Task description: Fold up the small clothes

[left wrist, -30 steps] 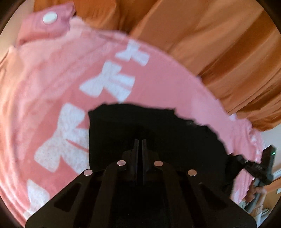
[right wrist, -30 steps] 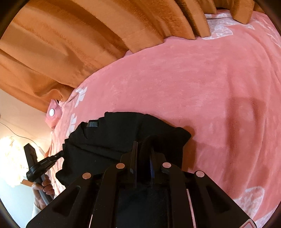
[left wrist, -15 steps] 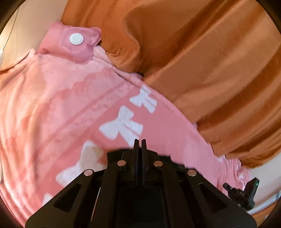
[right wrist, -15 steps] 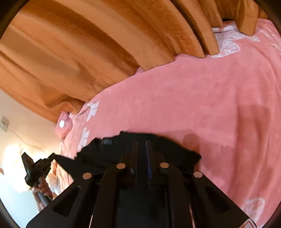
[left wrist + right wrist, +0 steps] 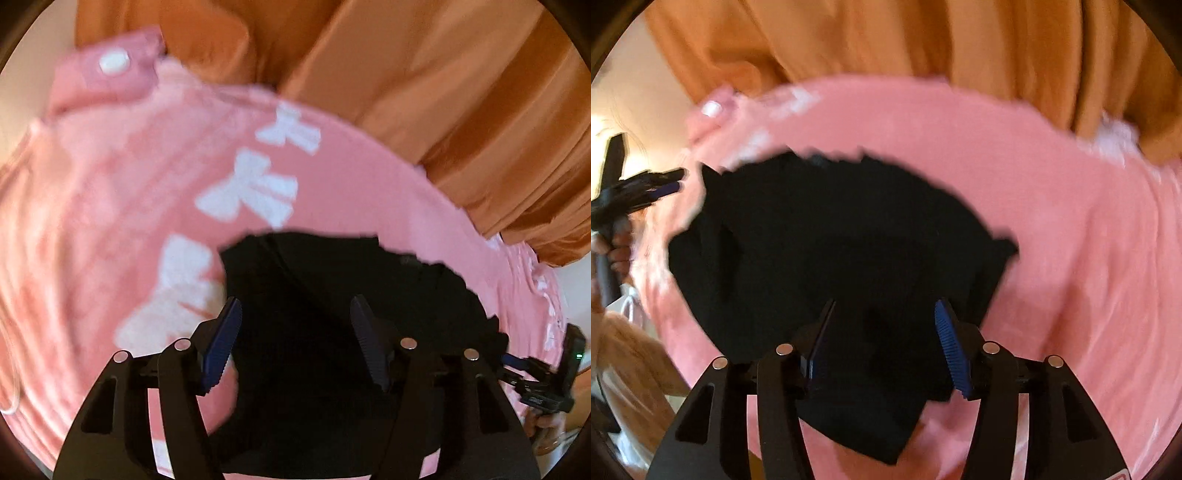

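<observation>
Both sets of tongs have let go since 0.5 s ago: the left gripper point(image 5: 295, 339) and right gripper point(image 5: 886, 339) now stand spread wide above the black garment point(image 5: 831, 240), pinching nothing. It lies bunched on the pink blanket point(image 5: 1071, 221), its long axis running side to side between the 2 grippers, 1 corner jutting right. Orange curtain point(image 5: 443, 92) borders the blanket's far edge; bare pink blanket lies open to the right and beyond. A pink pillow point(image 5: 107, 77) sits at the far-left corner.
</observation>
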Available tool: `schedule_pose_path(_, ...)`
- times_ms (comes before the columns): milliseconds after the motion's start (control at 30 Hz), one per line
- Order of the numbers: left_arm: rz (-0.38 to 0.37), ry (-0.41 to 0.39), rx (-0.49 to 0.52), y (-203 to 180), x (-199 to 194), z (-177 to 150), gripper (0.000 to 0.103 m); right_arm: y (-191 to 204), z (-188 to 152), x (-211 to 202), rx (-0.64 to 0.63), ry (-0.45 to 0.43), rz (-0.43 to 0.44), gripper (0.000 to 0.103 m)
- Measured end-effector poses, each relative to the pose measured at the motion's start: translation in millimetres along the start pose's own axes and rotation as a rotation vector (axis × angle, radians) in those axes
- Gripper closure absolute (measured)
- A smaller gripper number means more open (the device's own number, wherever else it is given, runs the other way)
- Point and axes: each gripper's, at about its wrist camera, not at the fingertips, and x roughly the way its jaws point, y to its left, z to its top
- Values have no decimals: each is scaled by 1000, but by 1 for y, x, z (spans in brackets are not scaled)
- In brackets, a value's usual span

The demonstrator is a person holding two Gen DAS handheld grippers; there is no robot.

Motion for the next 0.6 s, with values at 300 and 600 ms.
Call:
schedule_pose_path(300,71,-94,-79,-20,49,46,71,-61,62,-7,341,-226,160,103)
schedule_pose_path(600,16,-99,-90,-2,0,25,38,-55,2,-16,293,4,83,54)
